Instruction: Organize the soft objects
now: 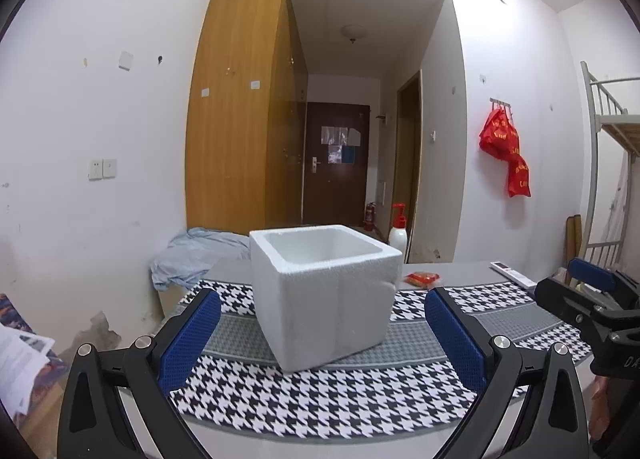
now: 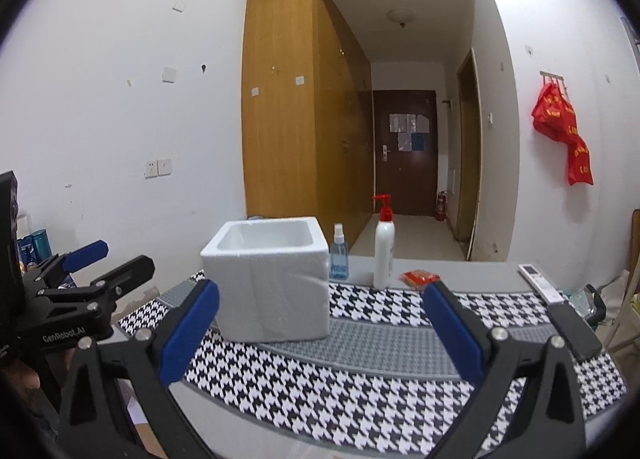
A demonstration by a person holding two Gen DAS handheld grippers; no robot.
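— Two claws were up, and both stood wide apart with nothing between the blue pads. The left claw (image 1: pixel 322 333) hovered low over the houndstooth cloth (image 1: pixel 320 403), squarely facing the white foam box (image 1: pixel 324 295).

— And the right claw (image 2: pixel 320 333)?

— Same height, also spread and holding nothing, the foam box (image 2: pixel 272 283) just off to its left on the table (image 2: pixel 472 271). Behind the box stood a small blue spray bottle (image 2: pixel 339 253) and a white pump bottle (image 2: pixel 384 249) with a red top.

— Anything soft in sight?

— A crumpled light-blue cloth (image 1: pixel 192 255) lay beyond the table's far left edge, and a small red packet (image 2: pixel 419 278), possibly soft, sat near the pump bottle. A remote control (image 2: pixel 538 283) rested at the right.
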